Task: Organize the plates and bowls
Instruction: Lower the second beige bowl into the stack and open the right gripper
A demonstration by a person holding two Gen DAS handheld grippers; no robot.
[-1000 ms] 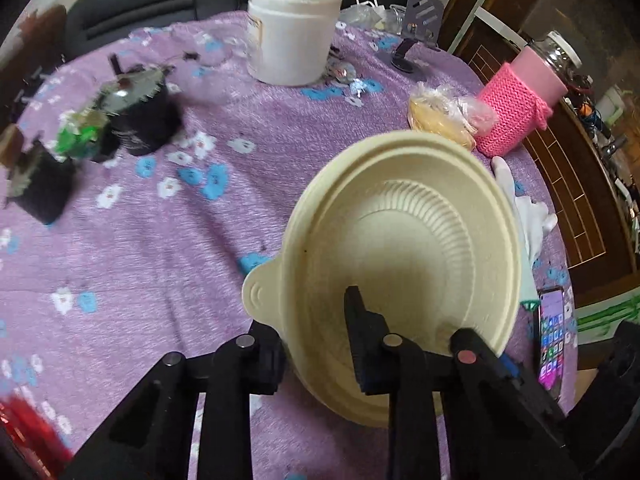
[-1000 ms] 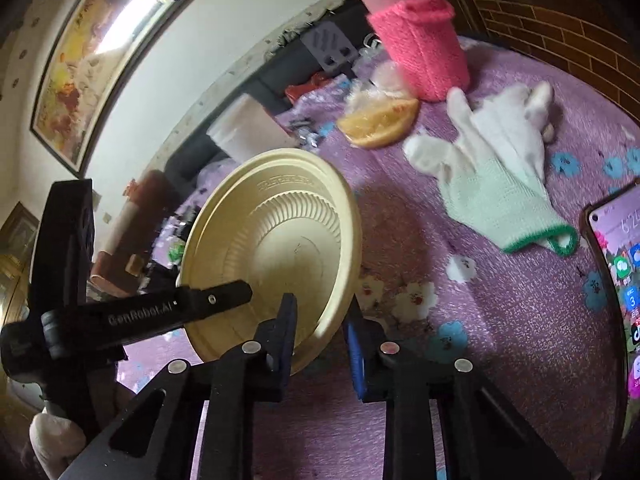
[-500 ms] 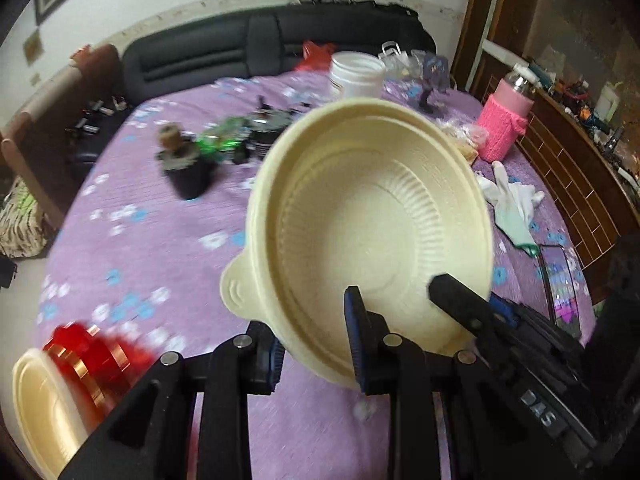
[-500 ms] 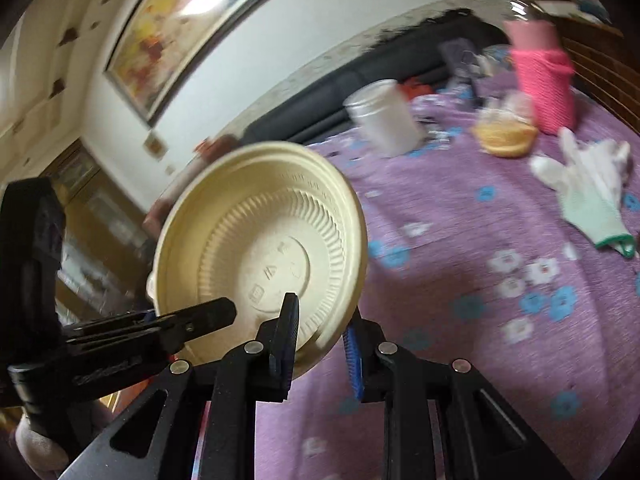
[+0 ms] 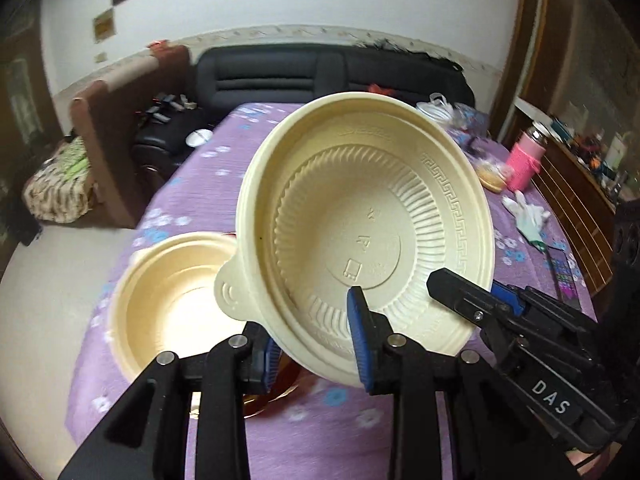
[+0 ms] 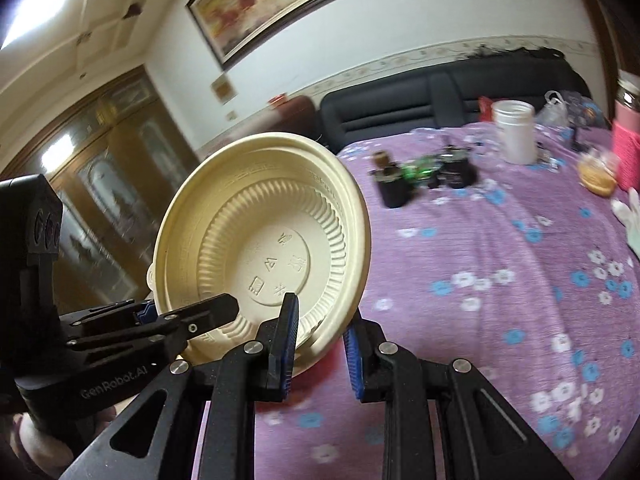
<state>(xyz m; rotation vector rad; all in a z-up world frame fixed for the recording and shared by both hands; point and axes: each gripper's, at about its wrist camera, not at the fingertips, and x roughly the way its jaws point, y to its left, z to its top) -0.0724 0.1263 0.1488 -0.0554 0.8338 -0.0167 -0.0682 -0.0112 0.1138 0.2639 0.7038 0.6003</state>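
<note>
A cream ribbed bowl (image 5: 368, 232) with a small tab handle is held tilted in the air by both grippers. My left gripper (image 5: 316, 352) is shut on its near rim. My right gripper (image 6: 320, 336) is shut on its rim from the other side and shows in the left wrist view (image 5: 476, 300). The bowl also shows in the right wrist view (image 6: 264, 264), with the left gripper (image 6: 192, 316) on it. A second cream bowl (image 5: 176, 300) sits on the purple flowered table (image 5: 192, 196) below and to the left.
A reddish round object (image 5: 280, 384) lies under the held bowl. Farther back are a white jar (image 6: 514, 132), dark small pots (image 6: 392, 184), a pink-sleeved bottle (image 5: 526, 160), a bun in plastic (image 6: 598, 174), a white glove (image 5: 528, 216) and a phone (image 5: 564, 272). A black sofa (image 5: 320, 76) stands behind.
Both grippers have carried the bowl left across the table, toward the near left edge. The second cream bowl is now just below it.
</note>
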